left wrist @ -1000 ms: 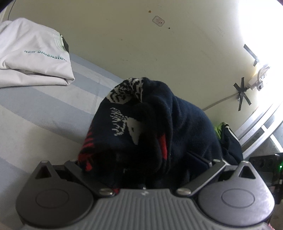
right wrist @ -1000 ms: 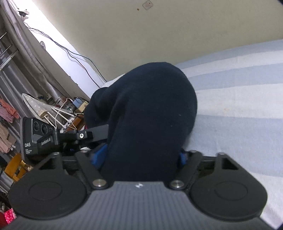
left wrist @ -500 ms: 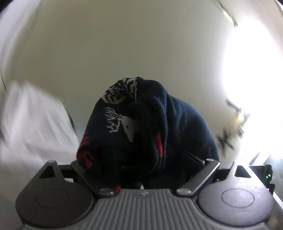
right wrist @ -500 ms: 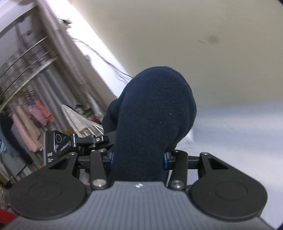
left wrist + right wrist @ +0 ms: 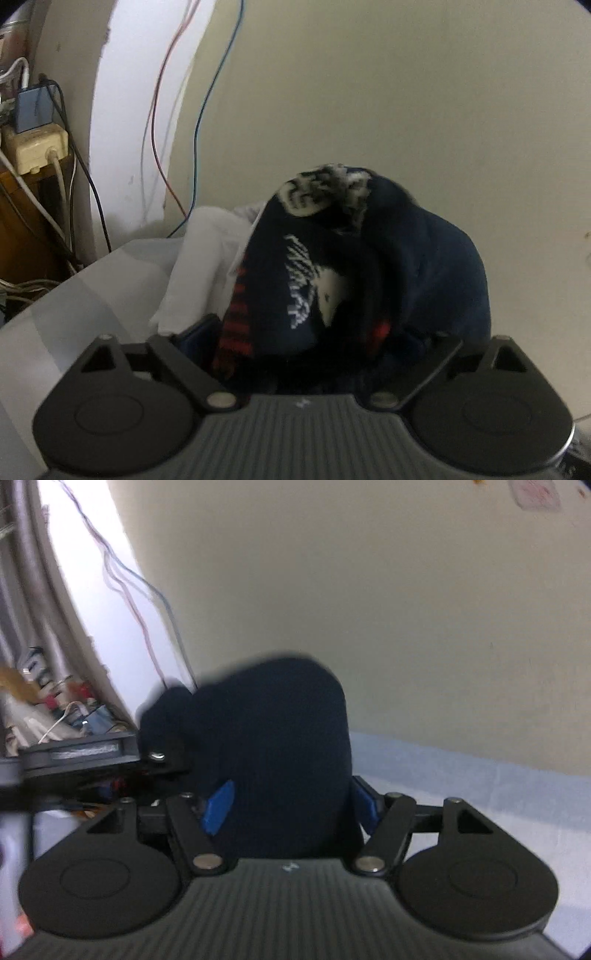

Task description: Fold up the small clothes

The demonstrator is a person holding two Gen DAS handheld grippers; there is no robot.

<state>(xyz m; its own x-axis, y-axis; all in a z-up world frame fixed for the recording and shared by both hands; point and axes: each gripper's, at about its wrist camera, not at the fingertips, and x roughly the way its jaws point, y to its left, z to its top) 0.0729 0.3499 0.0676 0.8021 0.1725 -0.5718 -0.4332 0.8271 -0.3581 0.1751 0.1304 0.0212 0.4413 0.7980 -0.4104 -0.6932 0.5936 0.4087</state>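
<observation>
A navy knit garment (image 5: 424, 266) with white and red patterning is bunched up between the fingers of my left gripper (image 5: 325, 332), which are mostly hidden by the cloth. The left jaws stand wide and are opening, with the bundle still filling the gap. In the right wrist view the plain navy side of the same garment (image 5: 280, 738) rises between the blue pads (image 5: 218, 805) of my right gripper (image 5: 291, 801). Those jaws are also opening, and the pads still touch the cloth. The bundle hangs above the striped sheet (image 5: 92, 295).
White folded clothes (image 5: 199, 266) lie just behind the bundle on the left. Cables (image 5: 159, 129) run down the wall corner beside socket boxes (image 5: 35, 147). A black part of the other hand-held device (image 5: 85, 757) sits left of the right gripper, with clutter (image 5: 55, 709) behind it. Pale sheet (image 5: 461, 794) extends right.
Both views have swung from the bed and the folded white shirt to the wall corner with cables. The navy bundle stayed between both pairs of jaws. The right jaws narrowed, then widened.
</observation>
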